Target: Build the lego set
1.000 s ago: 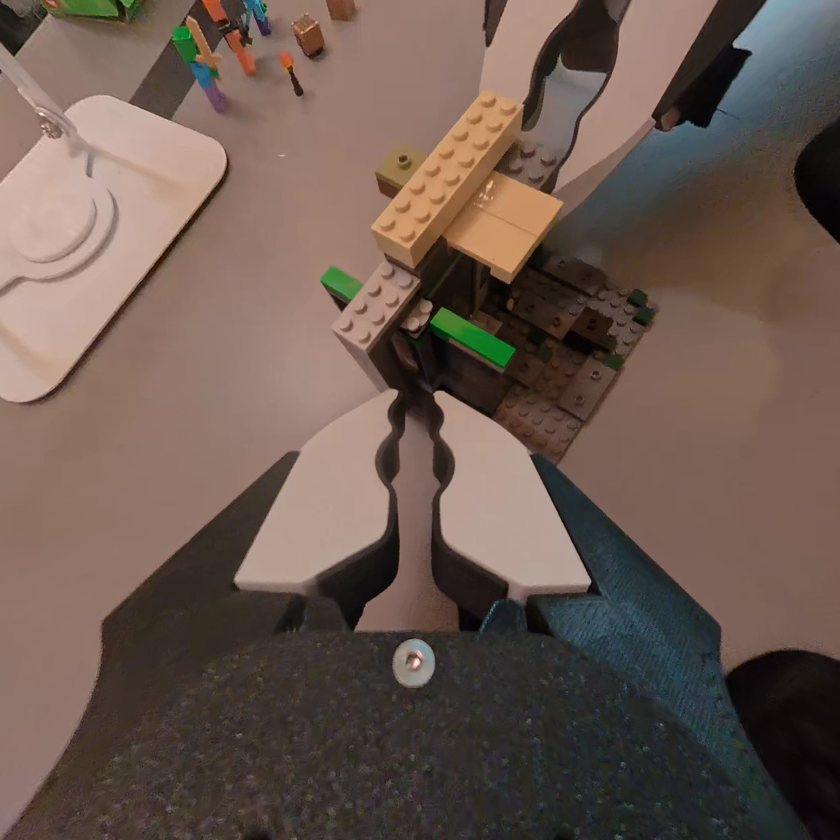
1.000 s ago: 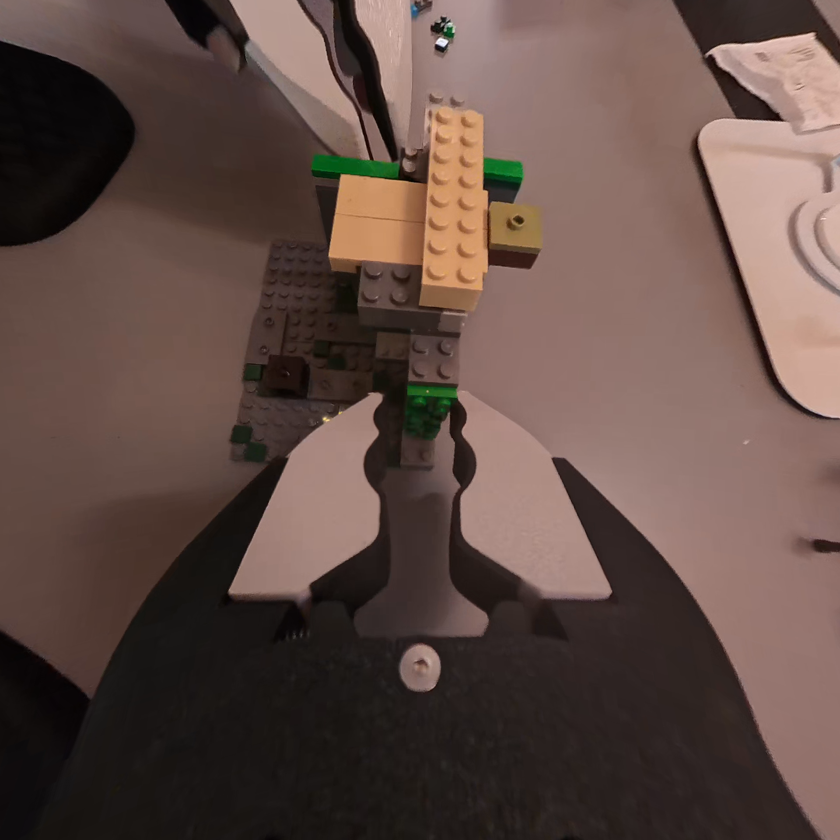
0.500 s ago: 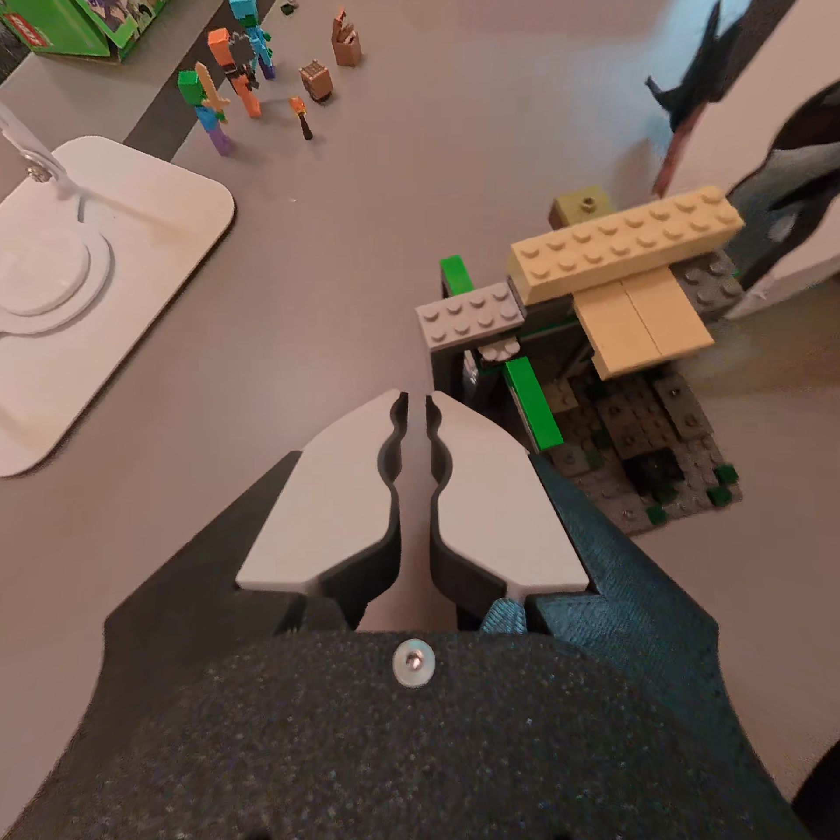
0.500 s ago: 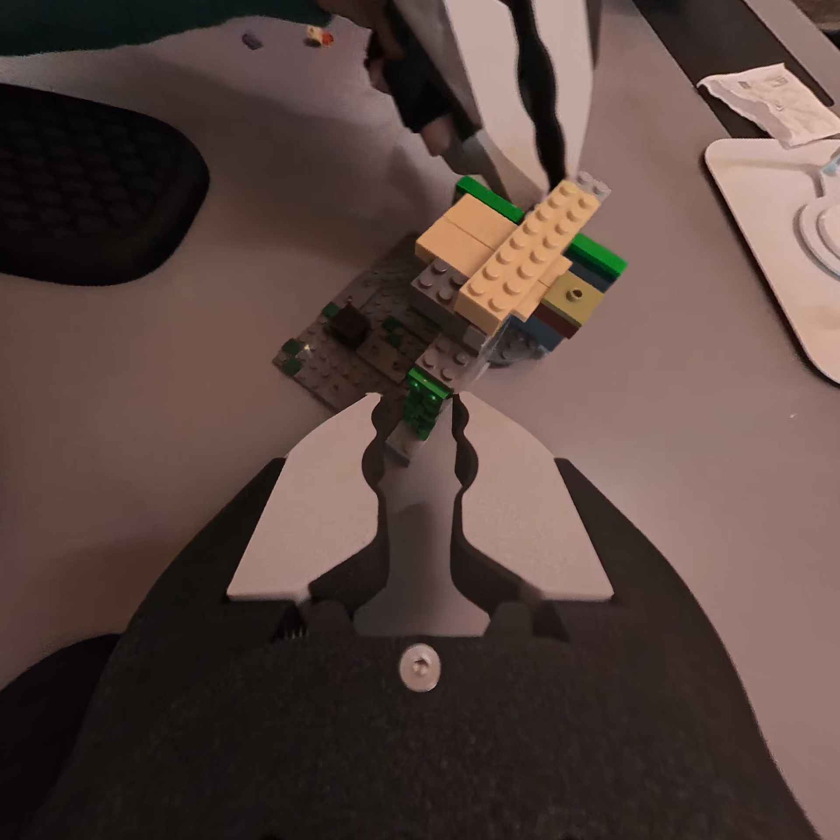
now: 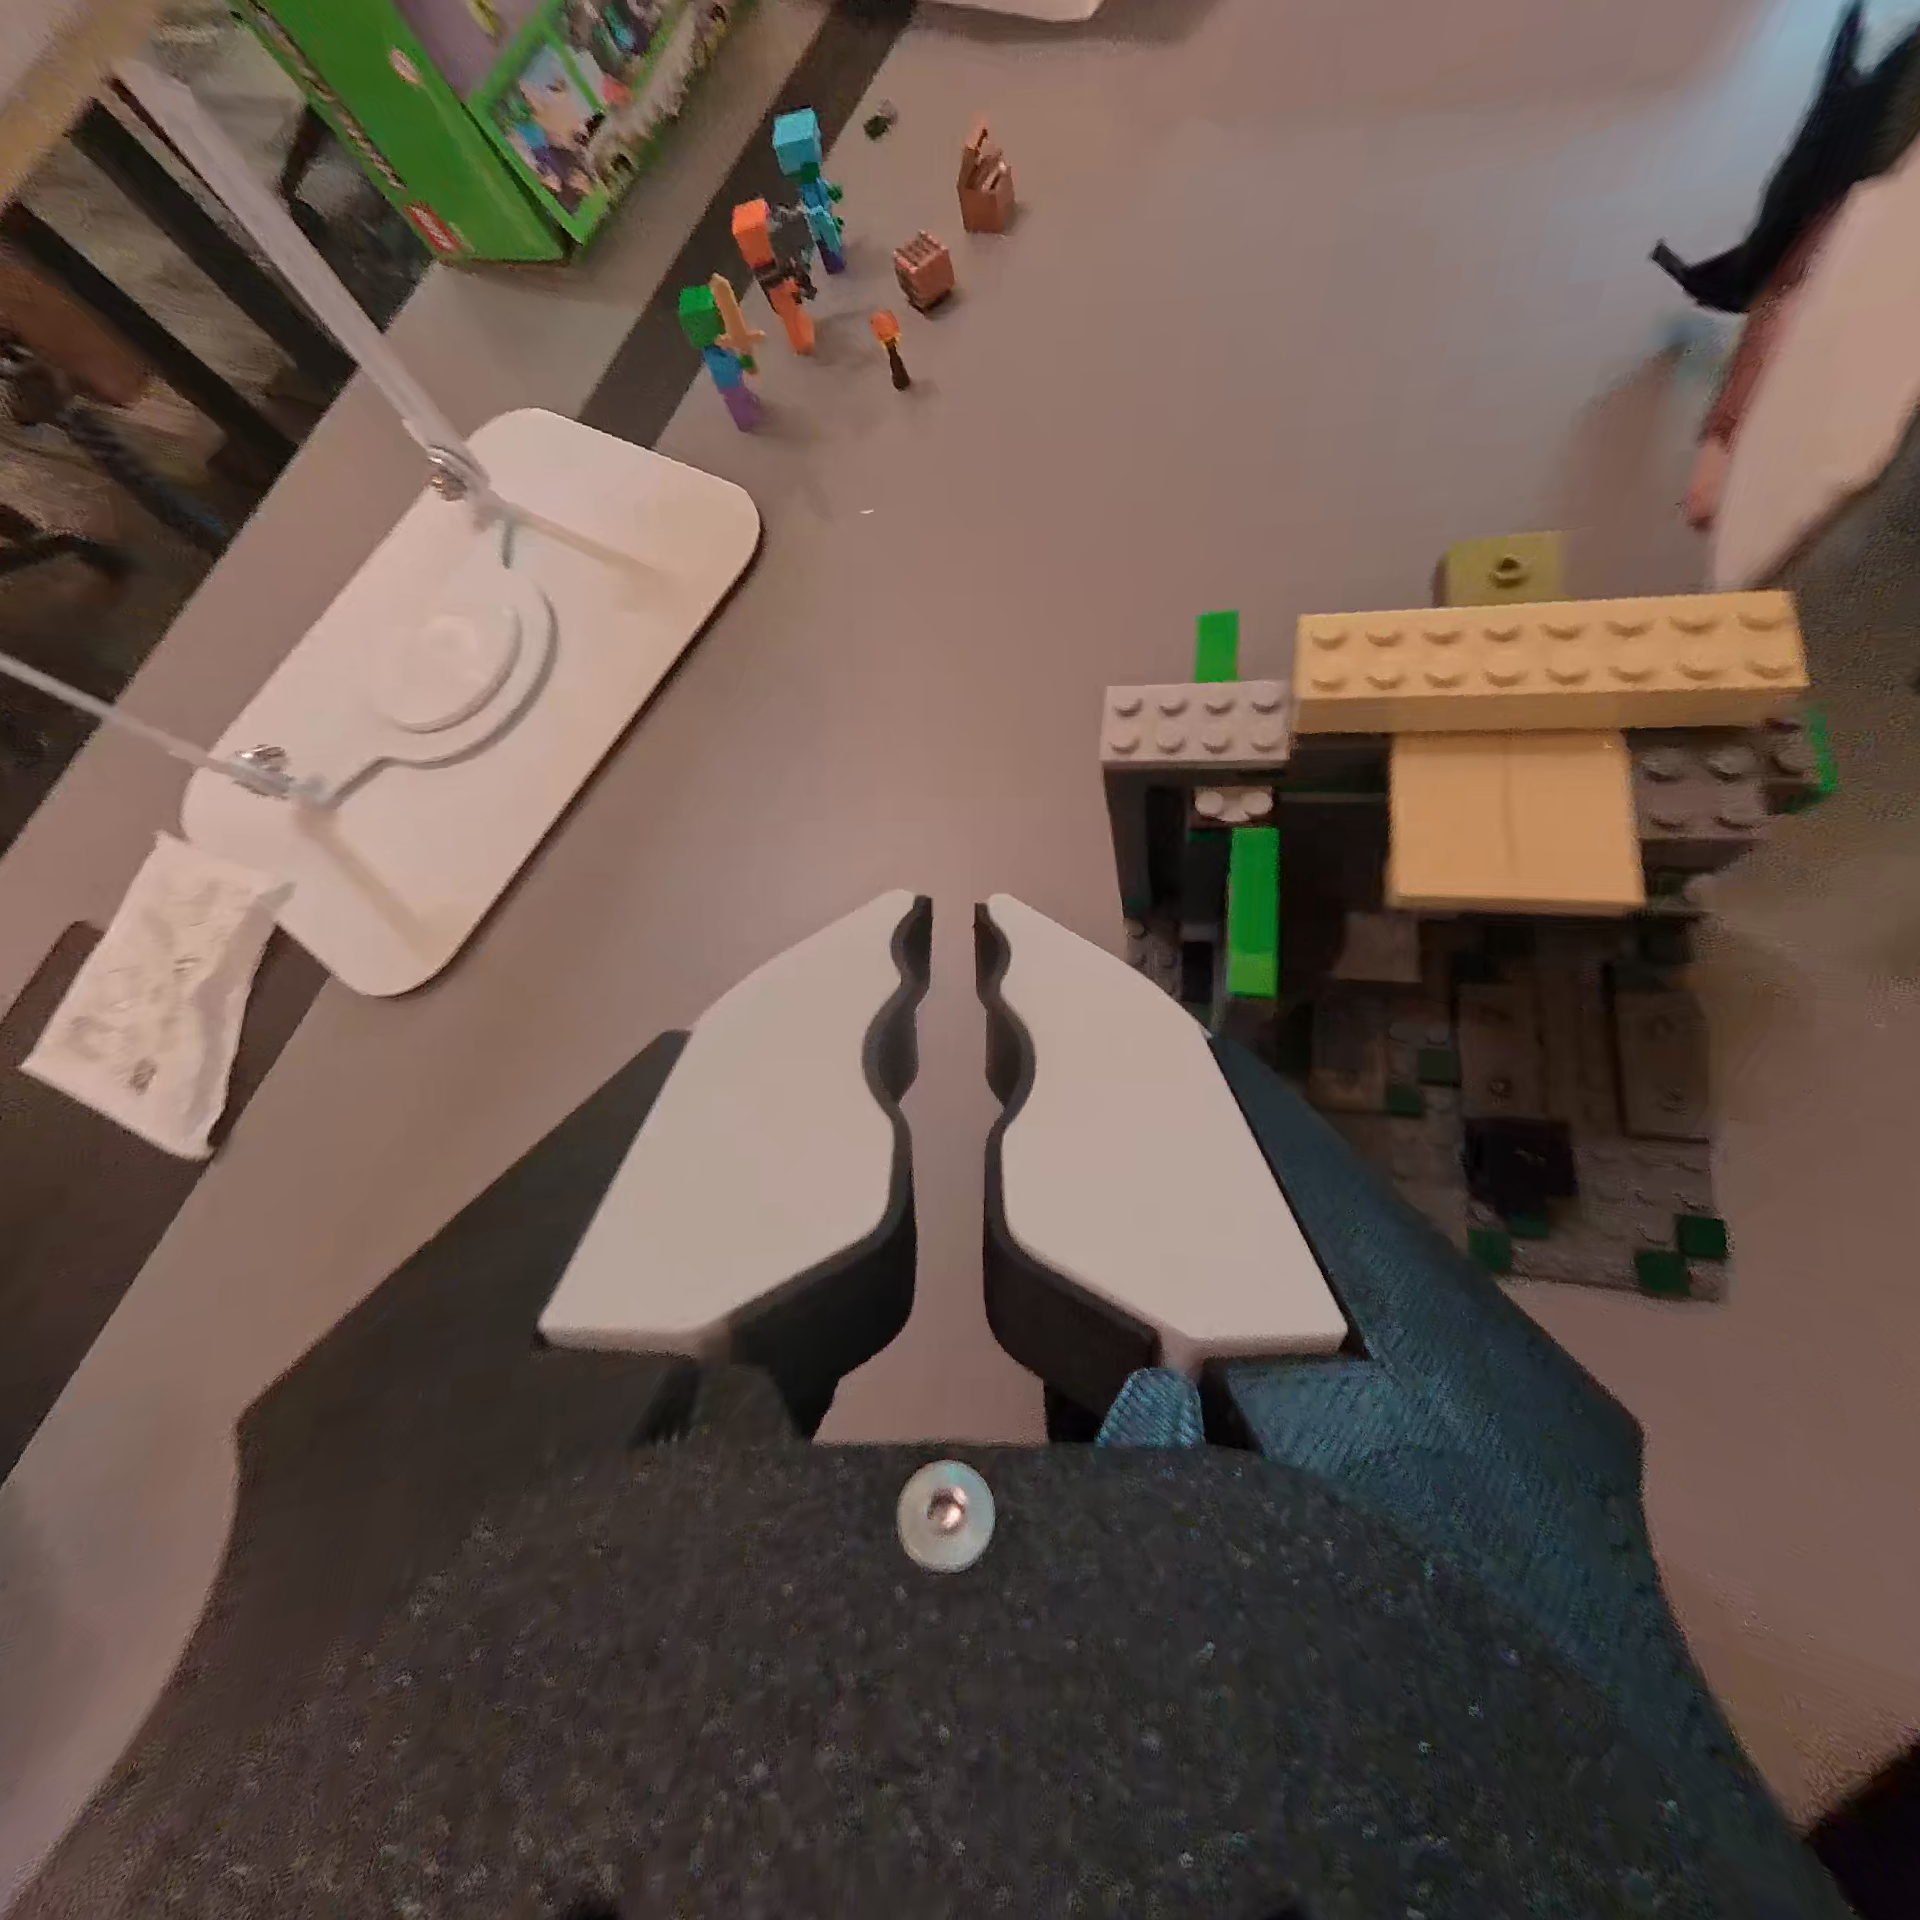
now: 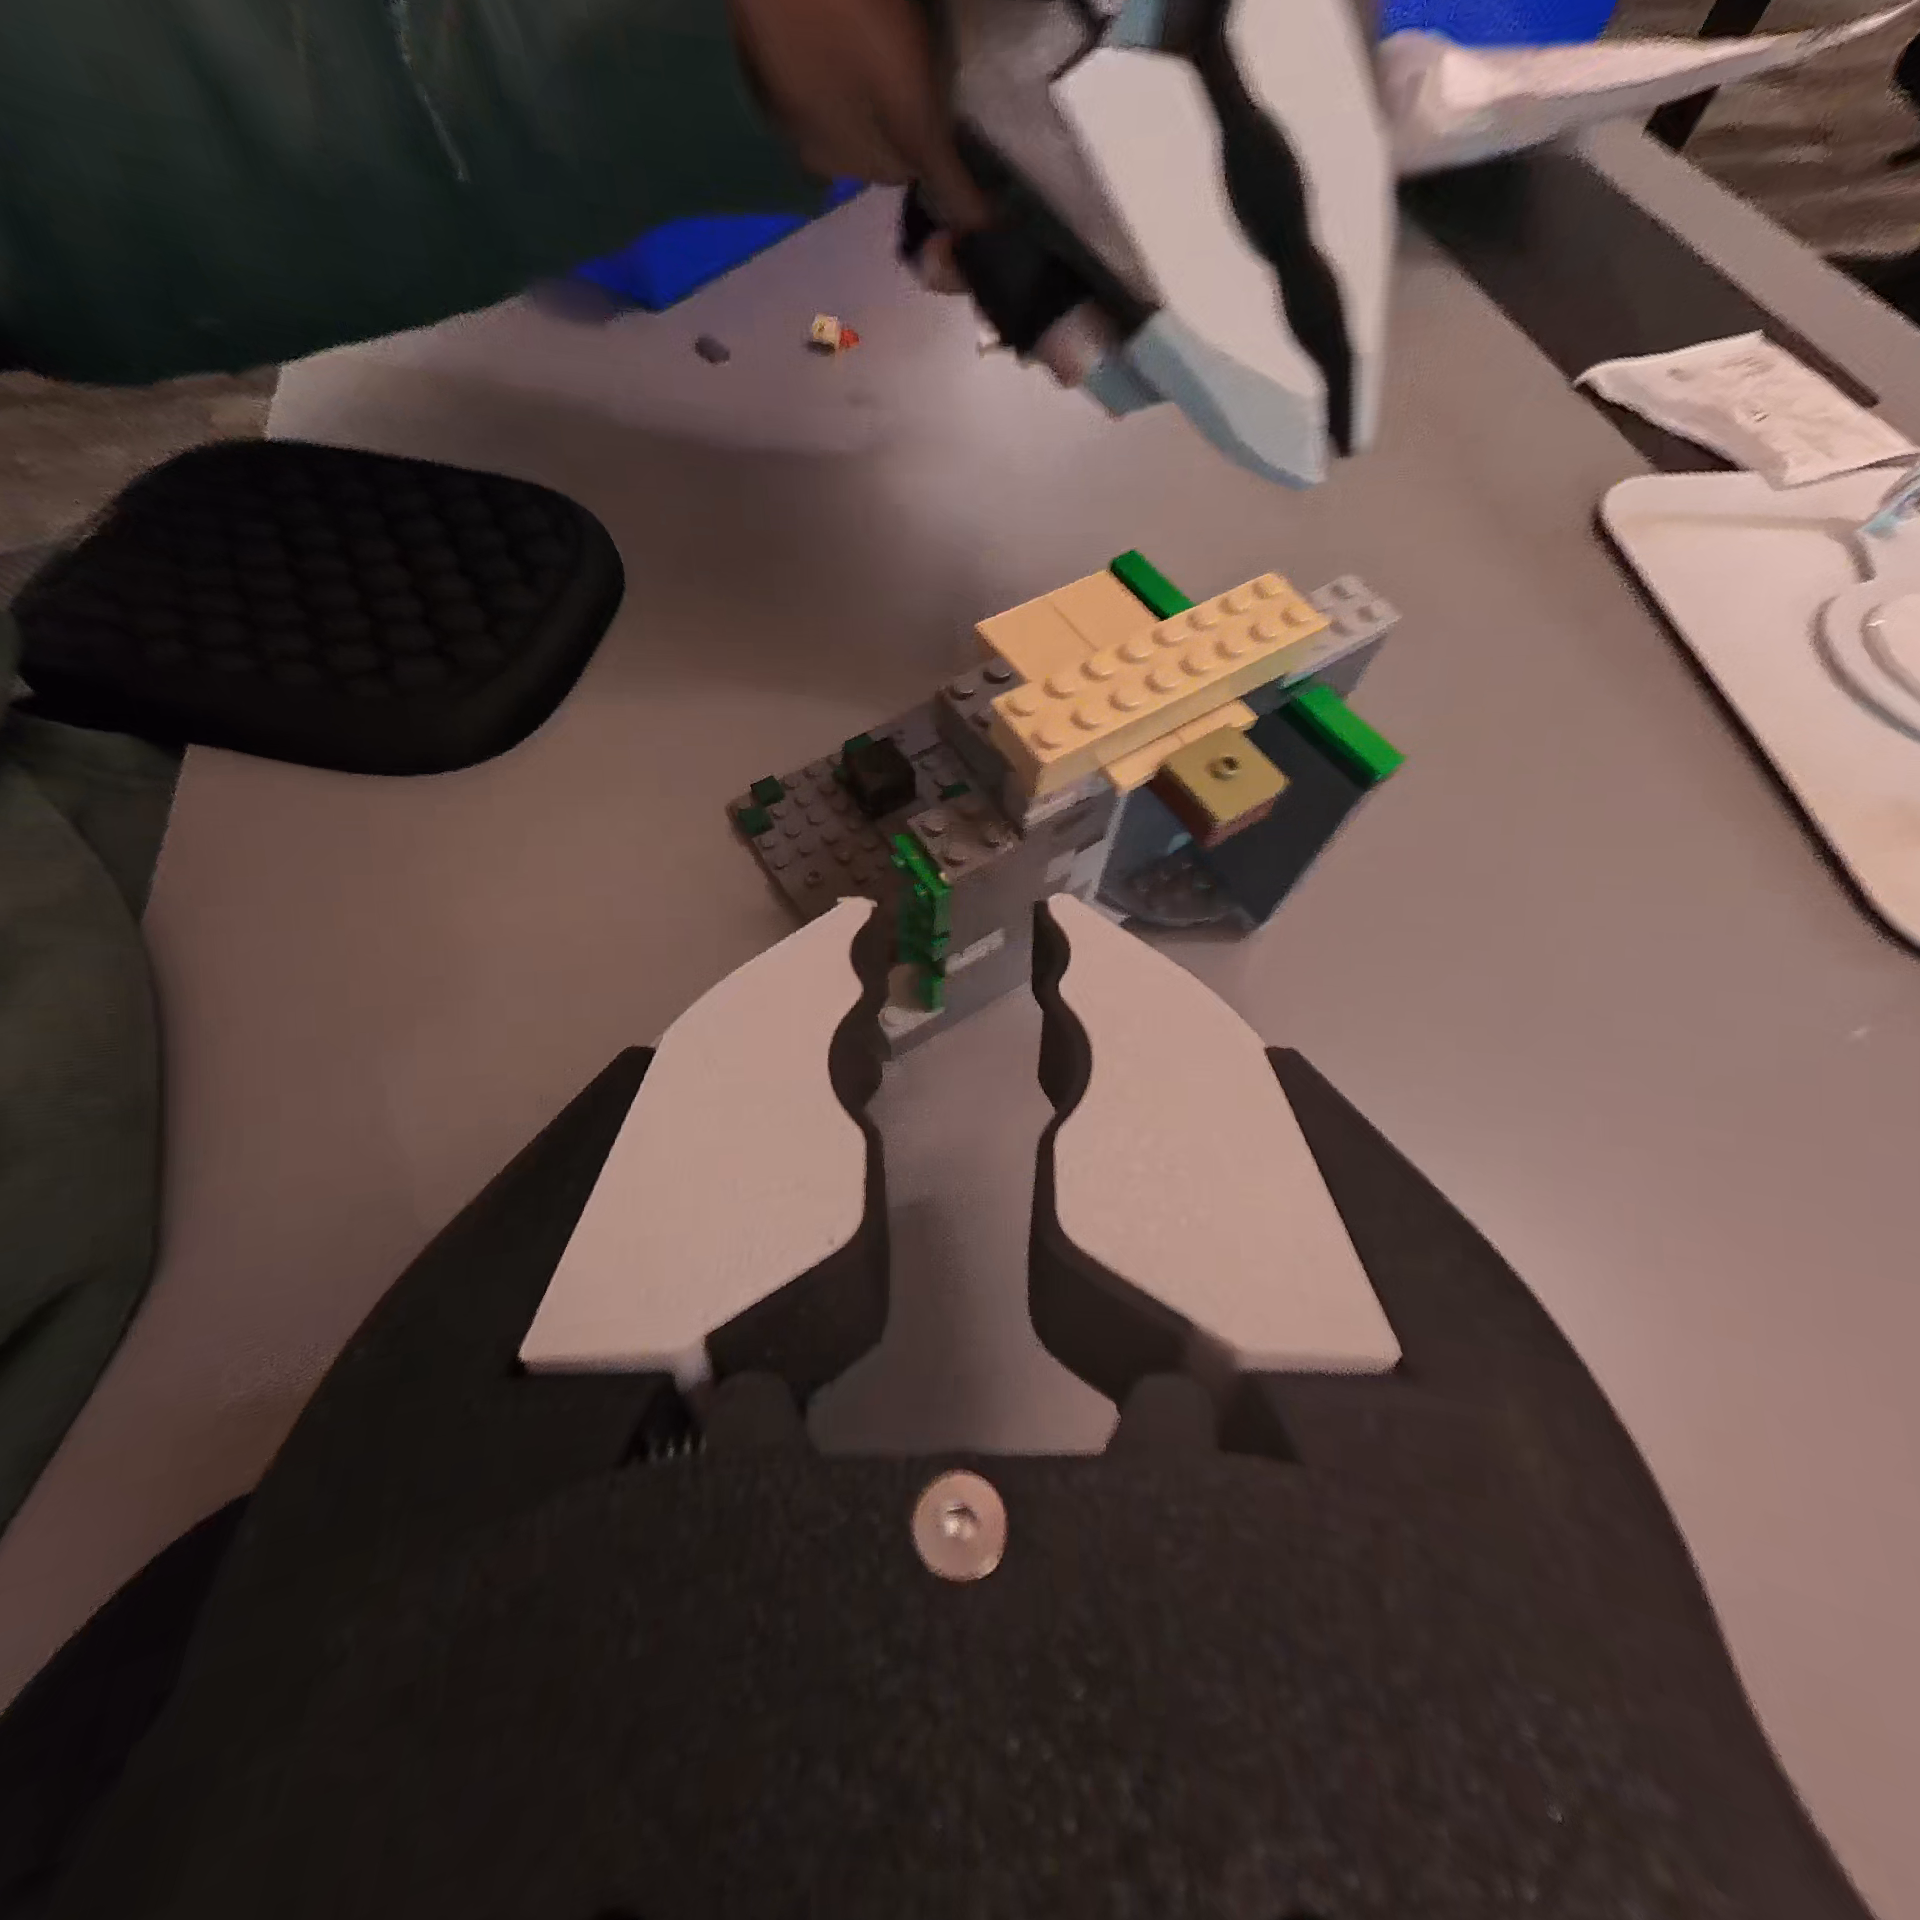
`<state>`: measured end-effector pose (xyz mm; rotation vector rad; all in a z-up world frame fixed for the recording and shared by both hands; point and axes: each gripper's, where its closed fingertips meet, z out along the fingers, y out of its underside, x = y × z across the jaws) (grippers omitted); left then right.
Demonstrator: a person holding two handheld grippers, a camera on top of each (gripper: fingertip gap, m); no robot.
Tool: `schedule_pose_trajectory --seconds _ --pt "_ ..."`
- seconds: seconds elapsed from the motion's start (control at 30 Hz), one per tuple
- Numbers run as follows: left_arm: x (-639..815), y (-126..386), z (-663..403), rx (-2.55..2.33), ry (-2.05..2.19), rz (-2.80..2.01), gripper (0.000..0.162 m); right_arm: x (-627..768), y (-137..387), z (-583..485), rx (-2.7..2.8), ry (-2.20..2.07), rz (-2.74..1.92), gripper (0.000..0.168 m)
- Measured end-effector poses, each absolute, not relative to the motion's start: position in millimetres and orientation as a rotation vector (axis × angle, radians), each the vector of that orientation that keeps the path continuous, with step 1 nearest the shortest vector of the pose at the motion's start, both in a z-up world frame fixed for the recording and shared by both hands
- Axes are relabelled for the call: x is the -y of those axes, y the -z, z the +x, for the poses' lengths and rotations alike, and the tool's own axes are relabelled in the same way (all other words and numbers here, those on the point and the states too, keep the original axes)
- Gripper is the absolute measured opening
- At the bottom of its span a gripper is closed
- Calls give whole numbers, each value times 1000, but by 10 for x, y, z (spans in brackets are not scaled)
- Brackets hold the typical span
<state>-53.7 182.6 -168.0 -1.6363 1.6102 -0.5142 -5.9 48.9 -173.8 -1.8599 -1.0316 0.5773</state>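
Right now the lego build (image 5: 1455, 883) is sitting on the grey table (image 5: 935, 623), resting on its dark studded baseplate (image 5: 1590, 1174), with a long tan brick (image 5: 1548, 660) lying across the top.

The left gripper (image 5: 953, 909) is hovering over bare table just left of the build, its fingers nearly pressed together with only a thin slit between them and nothing in it. Seen from the right wrist view, it is hanging above and beyond the model, clear of it.

The right gripper (image 6: 954, 914) is sitting low at the near corner of the build, jaws moderately spread. A grey wall with a green vine piece (image 6: 920, 920) is showing in the gap between the tips. Whether the fingers are touching that wall or only framing it is not clear, so a grip cannot be confirmed.

Risks from here, as a judgement:
- The tan brick overhangs its supports, so a sideways nudge from either claw could lever it off.
- The vine piece looks thin, and closing on it could pop it loose.
- With the left claw off the model, nothing is bracing the base, so a push could slide the whole build.

Off to the side, minifigures (image 5: 769, 281) are standing near a green box (image 5: 488, 114), beside a white stand base (image 5: 582, 644).
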Motion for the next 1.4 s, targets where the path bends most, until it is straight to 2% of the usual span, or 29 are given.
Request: schedule_pose_trajectory --seconds 0.3,0.43,0.63,0.8,1.07,1.4 --pt "-1225 1479 -763 -1516 557 -1600 8 -709 1420 138 1064 -518 -1783 22" --pt "-1036 1539 -720 -1533 575 -1591 14 -782 1357 88 1162 -498 -1782 24" --pt "-933 1665 -629 -1587 582 -1571 20 -898 1547 126 1298 -463 -1794 28" --pt "-928 1715 -577 -1604 569 -1559 20 -947 1705 161 1309 -500 -1790 21" --pt "-924 1731 -544 -1606 578 -1562 20 -946 1701 129 1310 -531 -1766 12" --pt "-921 1754 -530 -1614 574 -1568 20 -918 1710 82 1310 -553 -1751 11"
